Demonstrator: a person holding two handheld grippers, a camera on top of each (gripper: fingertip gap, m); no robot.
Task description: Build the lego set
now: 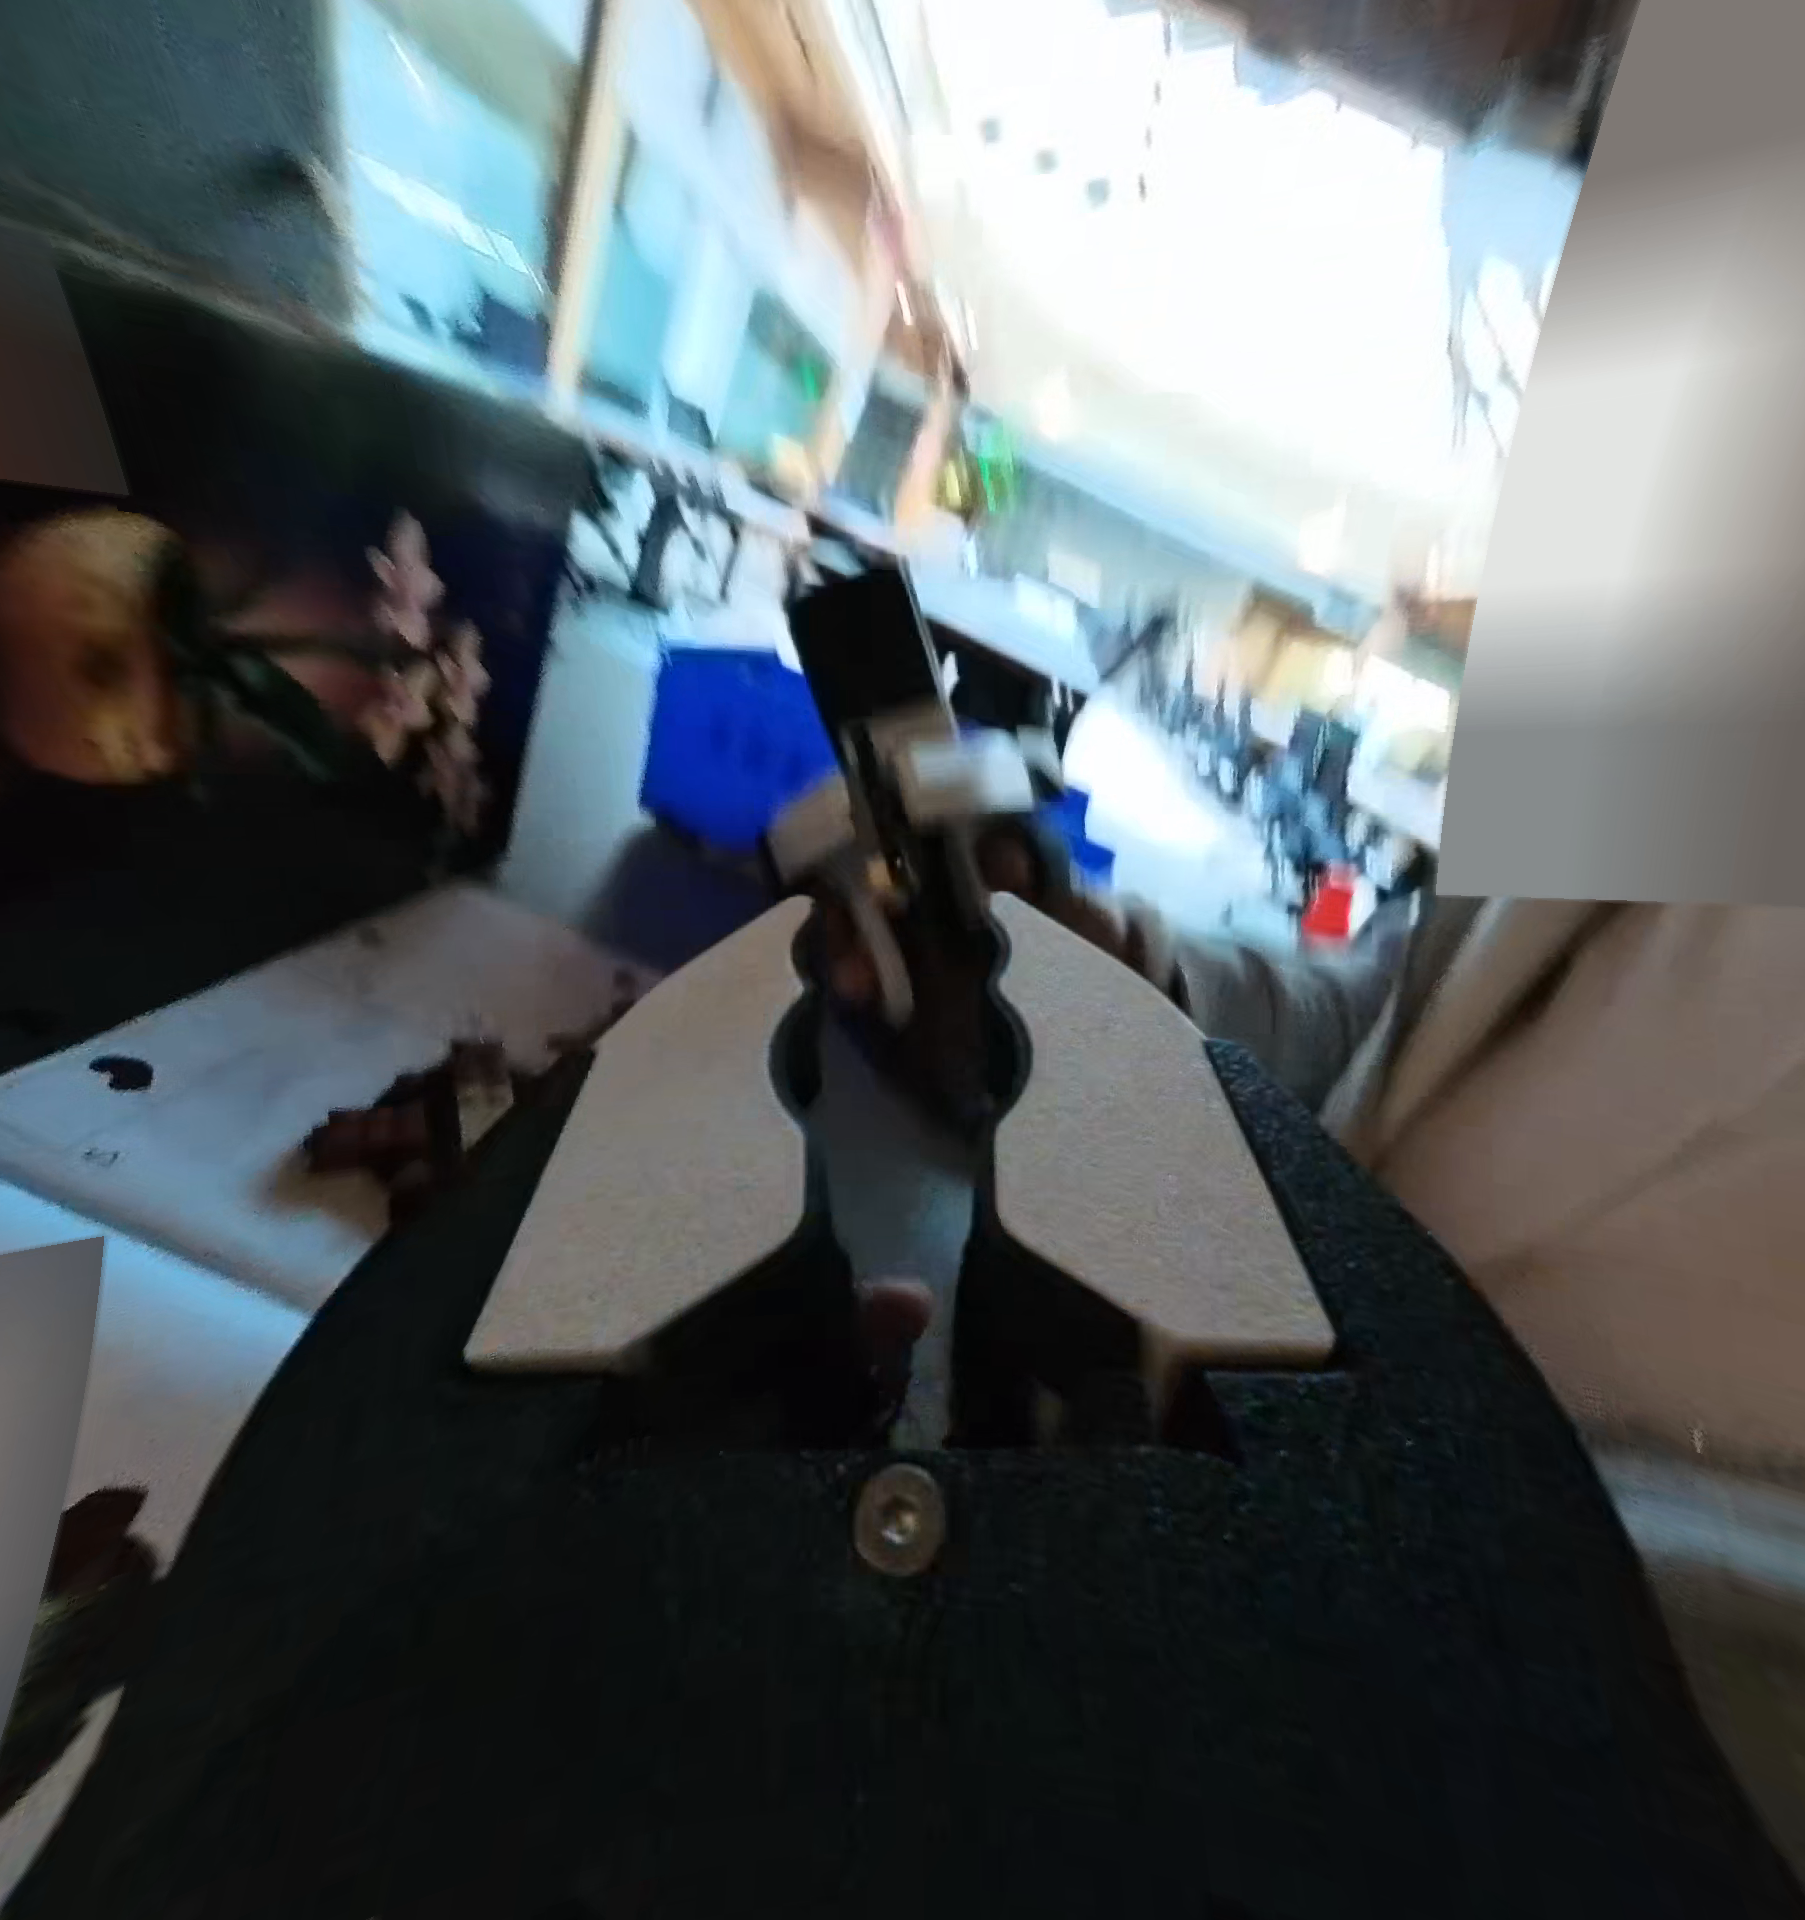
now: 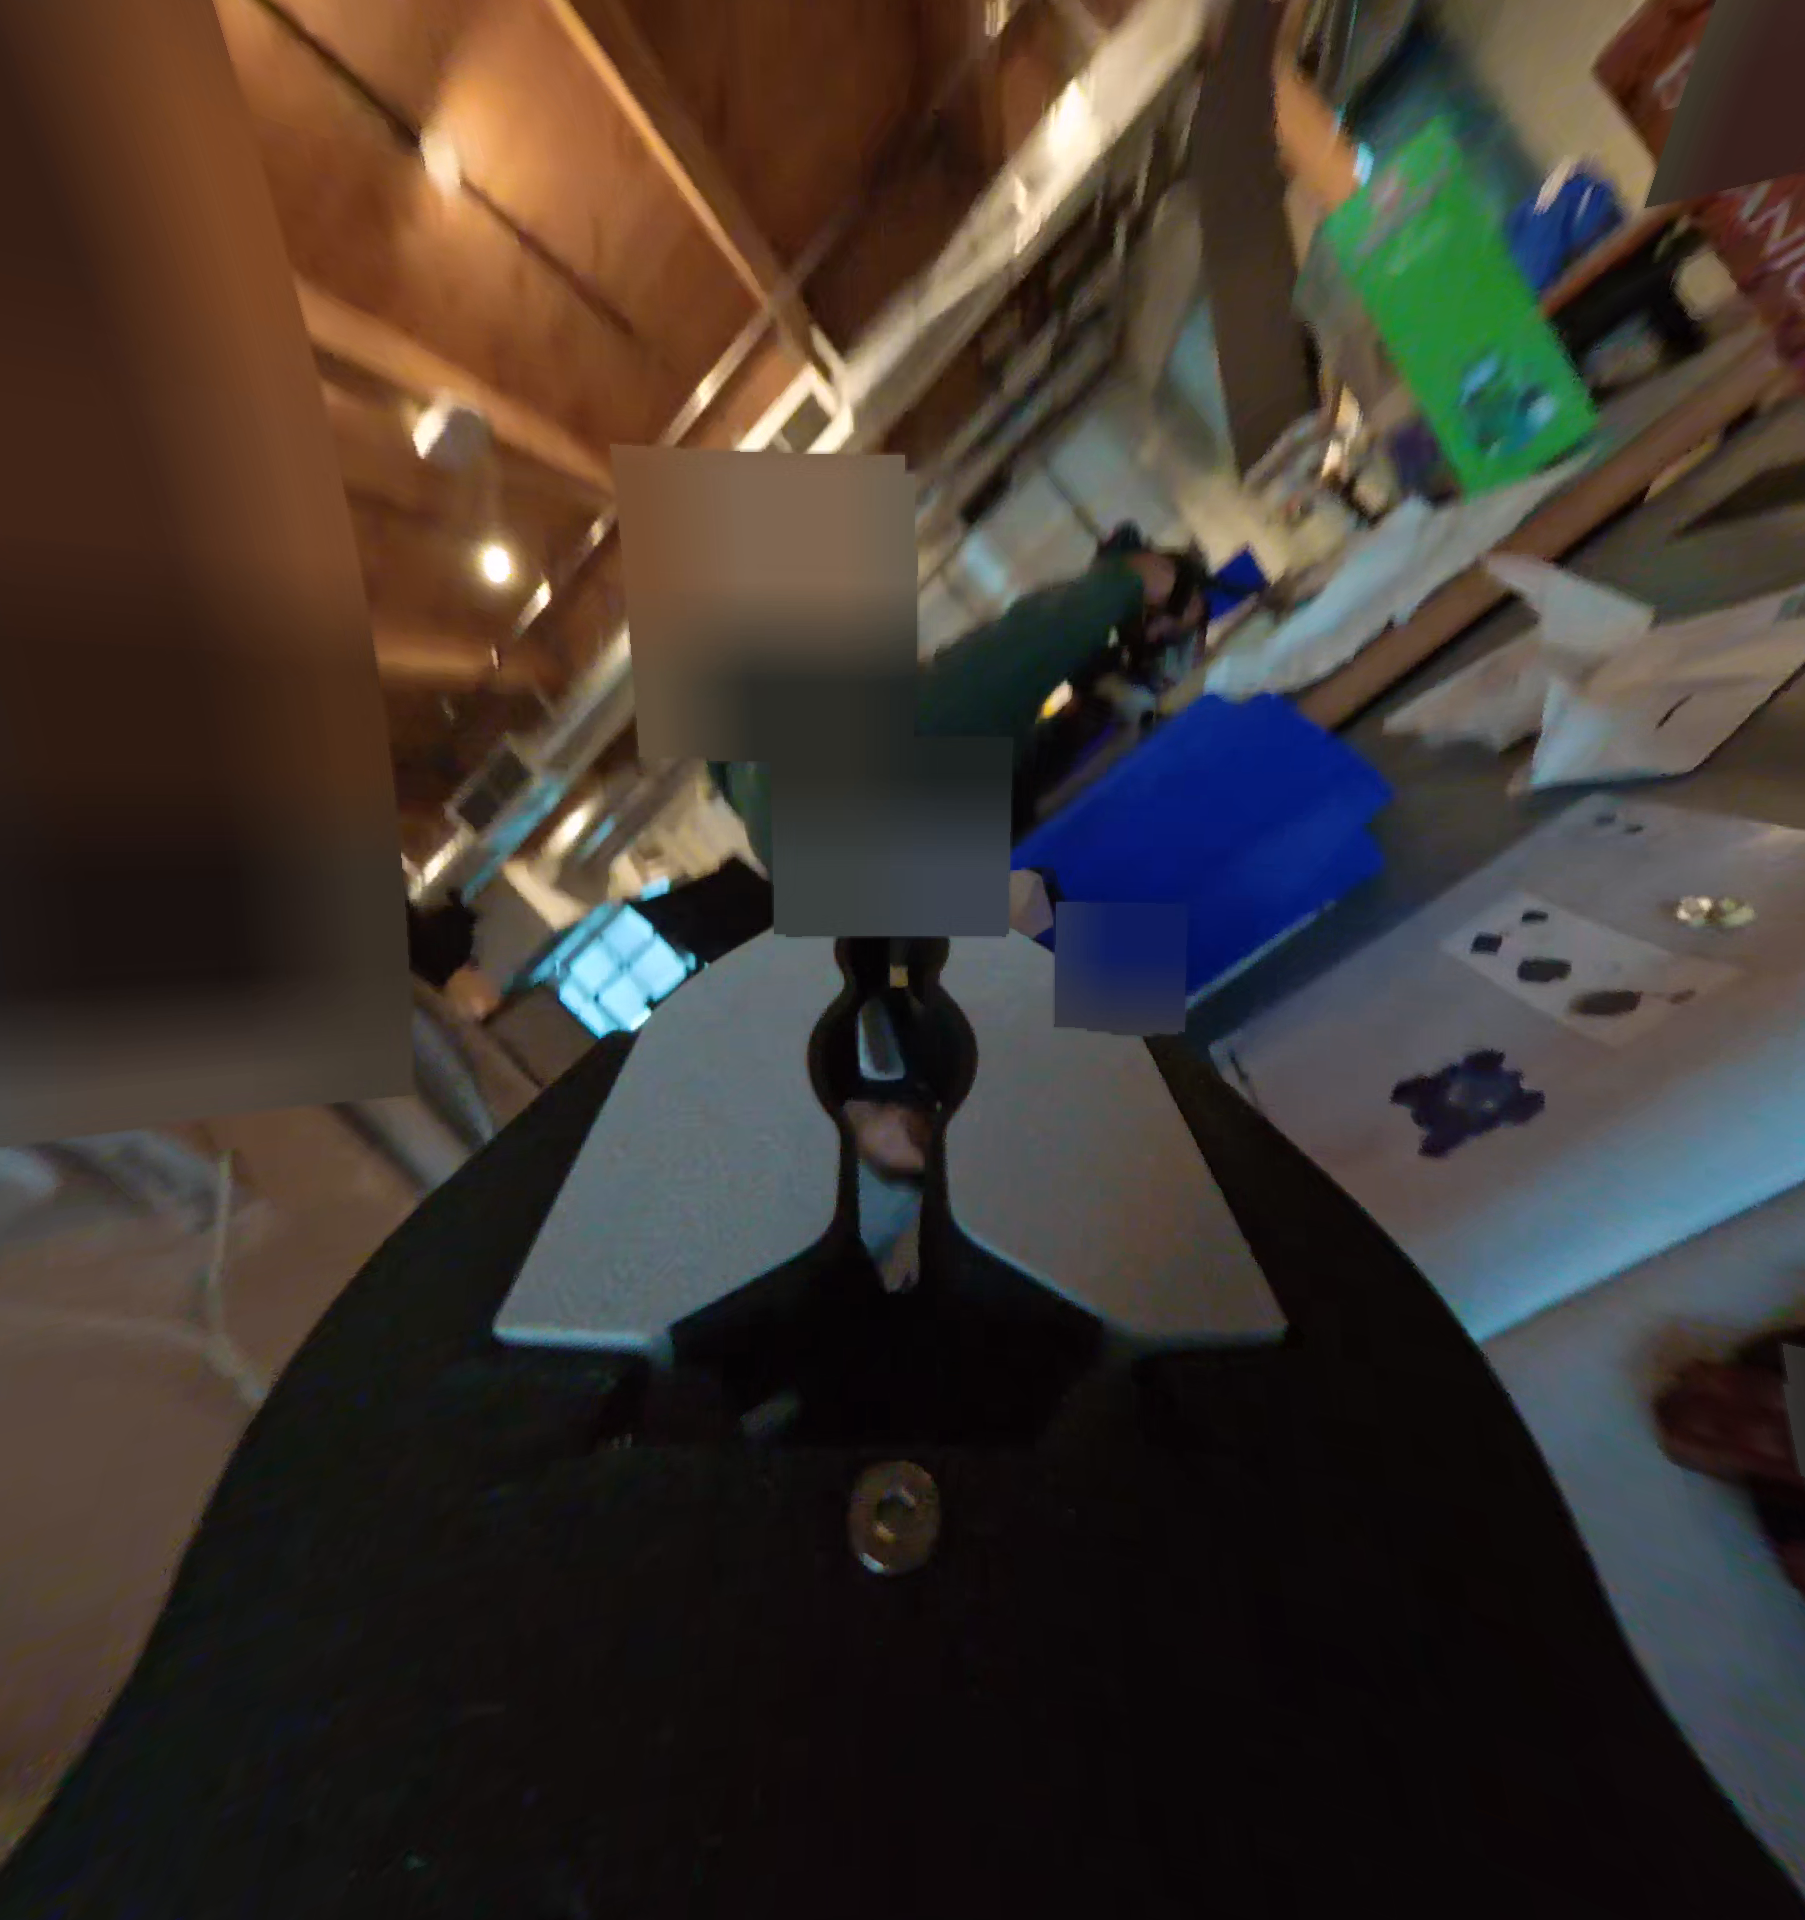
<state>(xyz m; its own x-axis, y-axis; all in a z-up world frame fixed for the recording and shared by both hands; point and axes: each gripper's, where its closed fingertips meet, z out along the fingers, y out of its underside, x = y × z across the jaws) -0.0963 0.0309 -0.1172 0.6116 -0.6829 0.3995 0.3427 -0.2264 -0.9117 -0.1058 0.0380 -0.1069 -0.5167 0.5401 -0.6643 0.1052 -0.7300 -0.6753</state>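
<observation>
Pointing my left fingers [image 1: 903, 920] at the other gripper [image 1: 893, 748], I see it dead ahead at frame centre, long axis running up-left. They stand slightly apart, nothing plainly pressed. My right fingers [image 2: 893, 961] look closed, perhaps on a dark thin piece; blur leaves that uncertain.

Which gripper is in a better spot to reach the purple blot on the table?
Right, probably. The purple blot lies on the white table close beside the right gripper, though its fingers are nearly together. The blurred left view shows no such blot.
</observation>
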